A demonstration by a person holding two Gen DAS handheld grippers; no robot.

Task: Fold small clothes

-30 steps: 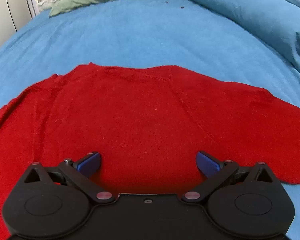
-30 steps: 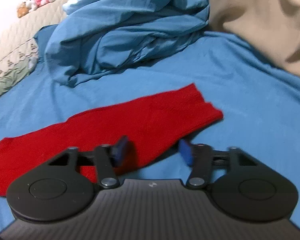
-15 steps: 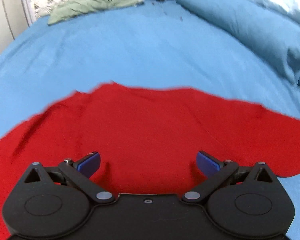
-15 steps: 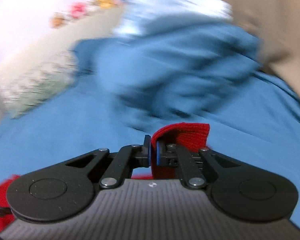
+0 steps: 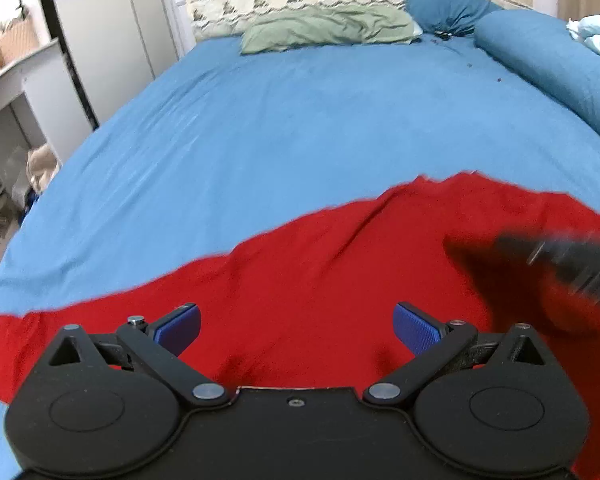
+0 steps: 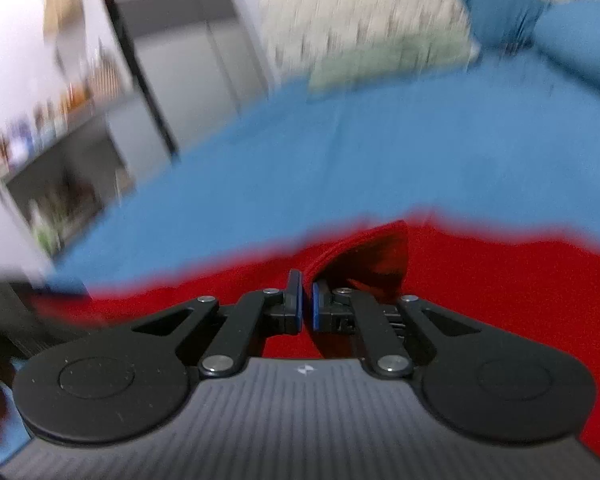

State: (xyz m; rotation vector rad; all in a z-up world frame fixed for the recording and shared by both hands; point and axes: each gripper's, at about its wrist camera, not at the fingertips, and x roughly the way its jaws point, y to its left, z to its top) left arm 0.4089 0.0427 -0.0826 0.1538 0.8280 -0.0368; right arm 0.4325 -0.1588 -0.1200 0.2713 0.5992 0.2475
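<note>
Red sweater spread on the blue bed, one sleeve pinched up by the right gripper.

The red sweater (image 5: 300, 292) lies flat across the near part of the blue bed (image 5: 300, 128), well short of the green pillow (image 5: 328, 28) at the bed's head. The left gripper (image 5: 298, 330) hangs just above the sweater's middle, tilted down toward the bed, its blue pads wide apart with only flat cloth showing between them and nothing pinched. The right gripper (image 6: 306, 308) has its jaws closed on the sleeve (image 6: 364, 256), whose cuff end stands up in a fold just past the fingertips, above the sweater's body. From the left, the right gripper shows only as a dark blur over the sweater's right side.
</note>
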